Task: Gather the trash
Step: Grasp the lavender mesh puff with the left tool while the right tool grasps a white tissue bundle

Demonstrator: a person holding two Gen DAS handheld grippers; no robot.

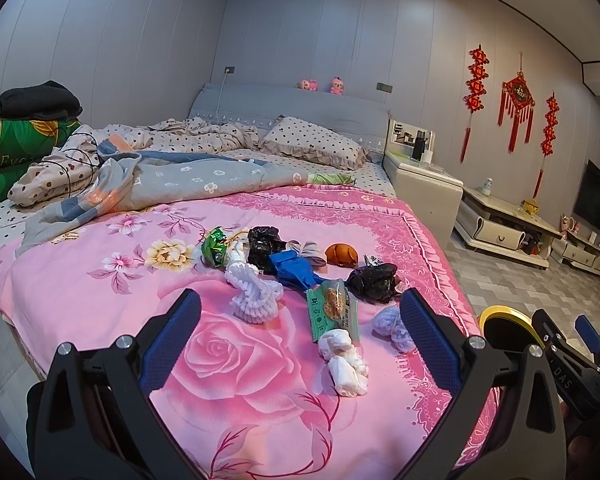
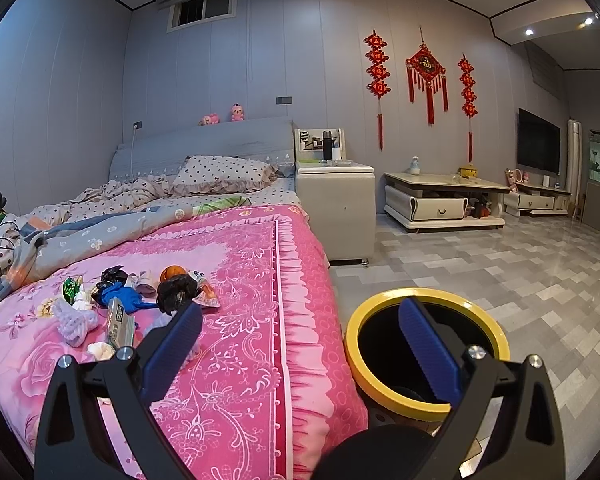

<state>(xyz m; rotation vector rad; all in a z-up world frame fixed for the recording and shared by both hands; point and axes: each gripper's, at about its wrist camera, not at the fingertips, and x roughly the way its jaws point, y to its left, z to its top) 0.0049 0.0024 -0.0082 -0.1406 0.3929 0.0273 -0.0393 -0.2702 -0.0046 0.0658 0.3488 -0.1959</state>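
Trash lies scattered on the pink floral bedspread (image 1: 100, 300): a green wrapper (image 1: 214, 246), two crumpled black bags (image 1: 262, 246) (image 1: 372, 282), a blue piece (image 1: 294, 272), an orange peel (image 1: 341, 255), a white foam net (image 1: 254, 294), a green snack packet (image 1: 332, 312), a white tissue wad (image 1: 346, 360) and a lavender foam net (image 1: 392, 326). My left gripper (image 1: 300, 304) is open just short of the pile, holding nothing. My right gripper (image 2: 300, 312) is open too, one finger over the bed's edge and the other over the yellow-rimmed bin (image 2: 356, 344) on the floor.
Rumpled quilts (image 1: 172, 176) and a dotted pillow (image 1: 312, 142) fill the far half of the bed. A white nightstand (image 2: 336, 208) stands beside the bed, with a low TV cabinet (image 2: 440, 200) beyond it. Grey tiled floor (image 2: 520, 280) spreads to the right.
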